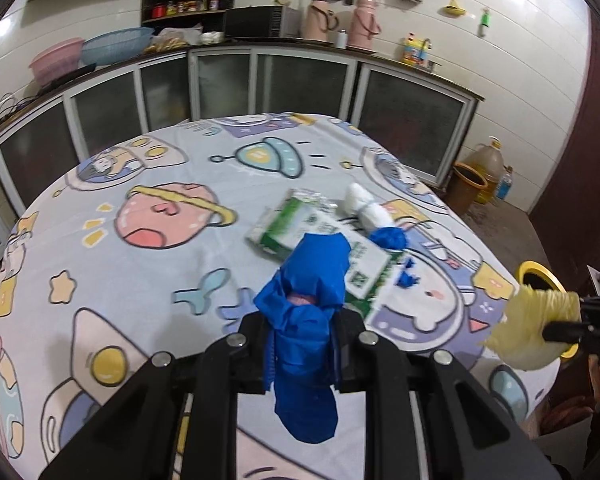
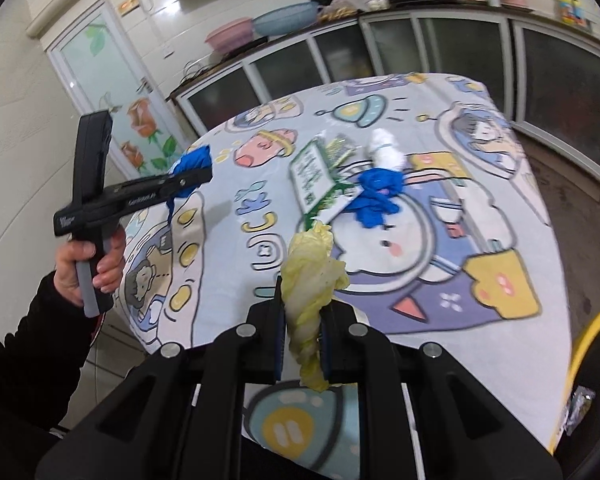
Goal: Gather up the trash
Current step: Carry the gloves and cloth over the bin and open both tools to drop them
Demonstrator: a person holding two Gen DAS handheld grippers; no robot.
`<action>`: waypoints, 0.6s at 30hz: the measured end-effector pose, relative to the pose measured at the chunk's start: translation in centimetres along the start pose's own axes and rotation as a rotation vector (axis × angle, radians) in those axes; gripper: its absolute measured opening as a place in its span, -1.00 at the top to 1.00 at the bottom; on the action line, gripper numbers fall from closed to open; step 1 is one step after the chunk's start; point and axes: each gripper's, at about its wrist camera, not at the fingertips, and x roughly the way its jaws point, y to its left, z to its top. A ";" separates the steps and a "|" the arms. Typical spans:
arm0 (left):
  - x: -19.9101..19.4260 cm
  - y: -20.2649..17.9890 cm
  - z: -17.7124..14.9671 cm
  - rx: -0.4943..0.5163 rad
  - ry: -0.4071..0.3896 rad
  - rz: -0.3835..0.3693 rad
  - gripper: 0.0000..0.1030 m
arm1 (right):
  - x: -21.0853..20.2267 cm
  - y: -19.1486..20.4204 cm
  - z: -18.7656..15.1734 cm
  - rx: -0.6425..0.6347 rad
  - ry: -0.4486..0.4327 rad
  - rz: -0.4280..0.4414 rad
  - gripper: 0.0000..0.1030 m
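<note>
we carry two pieces of trash at once above a round bench [image 1: 112, 200] draped in a pale blue cartoon-print cloth. our left claw [image 1: 300, 320] is clenched on a crumpled blue plastic bag [image 1: 304, 300], which bunches up between the black fingers and hangs below them; in the right wrist view the same claw [image 2: 194, 174] shows from the side, held by a hand [image 2: 88, 264] in a dark sleeve, the blue plastic poking out past its tip. our right claw [image 2: 304, 320] is clenched on a limp, pale yellow cabbage leaf [image 2: 312, 276], pinched low on its stalk so the frilly end stands up clear of the cloth. both claws tilt downward, likely to keep each scrap in sight while it is carried.

the yellow-rimmed black waste bin [image 1: 540, 276] stands off the bench's edge beside the right claw, and we judge both loads are headed there.

more trash waits on the cloth: a green-and-white tissue pack [image 1: 320, 236] lying flat, a wad of white paper [image 1: 364, 200] just beyond it, and a second ball of blue plastic [image 1: 390, 238] touching the pack's far side, with small blue scraps [image 1: 408, 278] near it. the collecting looks partly done.
</note>
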 end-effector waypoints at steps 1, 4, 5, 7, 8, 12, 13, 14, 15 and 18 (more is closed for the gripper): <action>0.1 -0.8 0.0 0.008 0.001 -0.011 0.64 | -0.4 -0.3 -0.1 0.007 -0.007 -0.004 0.74; 0.4 -2.9 0.2 0.025 0.001 -0.042 0.64 | -2.0 -1.6 -0.4 0.031 -0.041 -0.022 0.74; 0.5 -3.6 0.3 0.031 0.001 -0.051 0.64 | -2.7 -2.1 -0.4 0.043 -0.056 -0.028 0.74; 0.8 -5.3 0.5 0.044 0.001 -0.069 0.64 | -3.9 -3.1 -0.6 0.059 -0.083 -0.043 0.74; 0.9 -6.1 0.6 0.052 0.002 -0.080 0.64 | -4.5 -3.5 -0.6 0.068 -0.097 -0.054 0.74; 1.1 -9.3 0.9 0.090 -0.001 -0.118 0.64 | -7.0 -5.2 -0.8 0.094 -0.146 -0.097 0.74; 1.2 -10.2 1.1 0.100 -0.002 -0.130 0.64 | -7.5 -5.6 -0.9 0.098 -0.153 -0.106 0.74; 1.3 -11.1 1.2 0.108 -0.002 -0.139 0.64 | -8.2 -6.1 -1.0 0.105 -0.166 -0.119 0.74; 1.5 -12.2 1.4 0.121 -0.001 -0.154 0.64 | -9.0 -6.7 -1.1 0.118 -0.180 -0.131 0.74; 1.9 -15.0 1.7 0.153 0.002 -0.189 0.64 | -10.8 -8.0 -1.6 0.139 -0.209 -0.167 0.74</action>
